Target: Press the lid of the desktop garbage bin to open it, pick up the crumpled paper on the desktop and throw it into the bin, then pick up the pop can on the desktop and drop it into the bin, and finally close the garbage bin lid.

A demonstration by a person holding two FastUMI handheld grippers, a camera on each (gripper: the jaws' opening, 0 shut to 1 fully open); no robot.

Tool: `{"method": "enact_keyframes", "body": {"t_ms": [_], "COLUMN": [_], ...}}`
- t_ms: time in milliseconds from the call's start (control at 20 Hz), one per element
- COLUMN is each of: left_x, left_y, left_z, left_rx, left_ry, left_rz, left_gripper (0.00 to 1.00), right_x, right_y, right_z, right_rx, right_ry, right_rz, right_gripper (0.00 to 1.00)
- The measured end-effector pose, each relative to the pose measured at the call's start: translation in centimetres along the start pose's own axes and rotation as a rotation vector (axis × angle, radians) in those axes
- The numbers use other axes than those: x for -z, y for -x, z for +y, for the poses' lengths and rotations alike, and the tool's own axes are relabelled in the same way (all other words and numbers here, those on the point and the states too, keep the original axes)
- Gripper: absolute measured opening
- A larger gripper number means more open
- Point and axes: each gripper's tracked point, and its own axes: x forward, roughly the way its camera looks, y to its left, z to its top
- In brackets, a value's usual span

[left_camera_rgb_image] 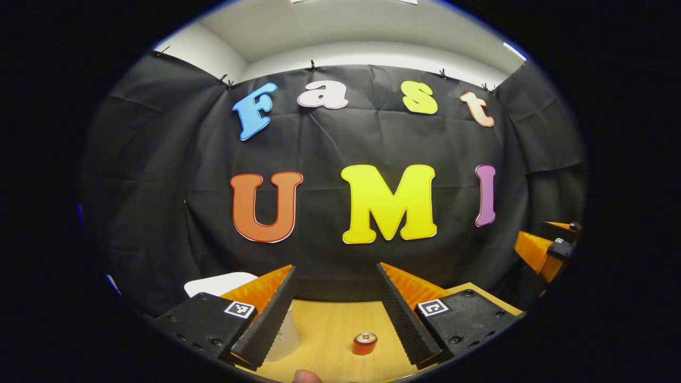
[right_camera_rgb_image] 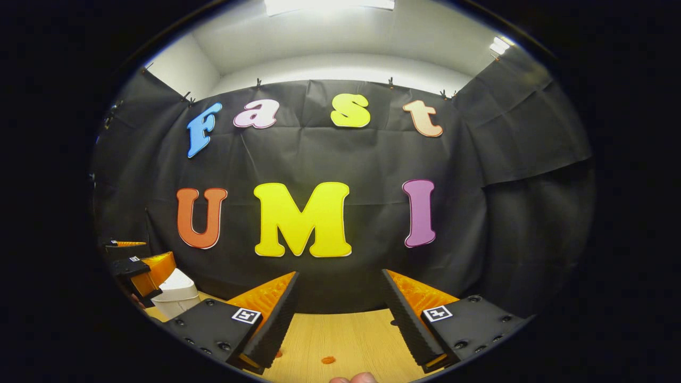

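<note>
On the wooden bench [left_camera_rgb_image: 330, 330], between the widely spread fingers of the left gripper [left_camera_rgb_image: 336, 314], the pop can [left_camera_rgb_image: 365, 343] is seen upright, untouched. Beside the left finger the white bin [left_camera_rgb_image: 218, 283] is partly hidden. The right gripper [right_camera_rgb_image: 338, 319] is held open and empty above the bench, the bin [right_camera_rgb_image: 175, 295] far to its left.

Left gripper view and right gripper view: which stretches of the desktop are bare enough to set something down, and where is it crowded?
Right gripper view: bare wood between the open hand-held gripper fingers, apart from small orange specks. Left gripper view: bare strip behind the pop can. Crowded at the left edge, where the white bin stands.
</note>
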Motion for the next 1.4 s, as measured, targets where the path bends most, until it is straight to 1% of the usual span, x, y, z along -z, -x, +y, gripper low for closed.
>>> {"method": "enact_keyframes", "body": {"t_ms": [50, 200, 250, 400, 450, 500, 550, 600, 650, 750, 850, 900, 950, 1000, 1050, 1200, 1250, 1300, 1350, 1400], "left_x": [0.1, 0.2, 0.4, 0.5, 0.5, 0.8, 1.0, 1.3, 1.5, 2.1, 2.9, 3.4, 3.8, 4.5, 5.2, 7.9, 8.6, 9.3, 9.7, 10.1], "left_y": [-0.2, -1.1, -1.4, -2.5, -2.7, -3.1, -3.4, -3.7, -4.0, -4.6, -5.3, -5.5, -5.7, -5.9, -6.2, -6.7, -7.1, -7.2, -7.5, -7.8], "left_z": [0.6, 2.6, 3.4, 5.4, 5.9, 6.6, 7.1, 7.8, 8.6, 10.2, 11.4, 11.9, 12.5, 13.3, 13.8, 14.6, 14.9, 15.2, 15.2, 15.3], "left_rx": [-0.016, -0.063, -0.081, -0.127, -0.14, -0.153, -0.162, -0.178, -0.194, -0.228, -0.244, -0.253, -0.265, -0.281, -0.294, -0.312, -0.317, -0.322, -0.32, -0.321], "left_ry": [0.004, 0.013, 0.008, -0.004, -0.007, -0.01, -0.011, -0.013, -0.017, -0.024, -0.021, -0.018, -0.016, -0.016, -0.012, 0.031, 0.041, 0.044, 0.044, 0.042], "left_rz": [0.004, 0.006, 0.008, 0.014, 0.014, 0.016, 0.021, 0.024, 0.027, 0.036, 0.053, 0.059, 0.069, 0.081, 0.098, 0.157, 0.174, 0.187, 0.199, 0.206], "left_gripper": [0.94, 0.92, 0.9, 0.87, 0.79, 0.83, 0.81, 0.78, 0.72, 0.66, 0.63, 0.67, 0.53, 0.51, 0.46, 0.4, 0.35, 0.33, 0.29, 0.28], "right_x": [0.0, 0.3, 0.5, 0.7, 0.8, 0.8, 0.8, 0.8, 0.8, 0.8, 1.3, 1.2, 1.0, 1.0, 0.9, 1.1, 1.2, 1.2, 1.3, 1.6], "right_y": [-0.2, -0.5, -0.5, -0.7, -0.8, -0.9, -0.9, -0.9, -1.1, -1.2, -1.4, -1.4, -1.4, -1.4, -1.5, -1.5, -1.6, -1.6, -1.6, -1.7], "right_z": [0.0, -0.3, -0.3, -0.4, -0.5, -0.5, -0.6, -0.7, -0.9, -1.3, -1.4, -1.4, -1.4, -1.6, -1.5, -1.5, -1.5, -1.7, -1.7, -1.7], "right_rx": [-0.004, -0.009, -0.016, -0.023, -0.025, -0.026, -0.029, -0.029, -0.026, -0.02, -0.02, -0.023, -0.023, -0.023, -0.026, -0.035, -0.035, -0.034, -0.033, -0.034], "right_ry": [0.003, 0.004, 0.007, 0.018, 0.021, 0.025, 0.029, 0.033, 0.037, 0.037, 0.041, 0.048, 0.055, 0.061, 0.066, 0.089, 0.093, 0.095, 0.097, 0.099], "right_rz": [0.001, 0.007, 0.009, 0.009, 0.011, 0.012, 0.013, 0.012, 0.011, 0.017, 0.028, 0.029, 0.026, 0.024, 0.022, 0.025, 0.028, 0.03, 0.033, 0.038], "right_gripper": [0.92, 0.94, 0.92, 0.94, 0.94, 0.94, 0.94, 0.94, 0.94, 0.94, 0.94, 0.94, 0.94, 0.94, 0.94, 0.94, 0.94, 0.94, 0.94, 0.94]}}
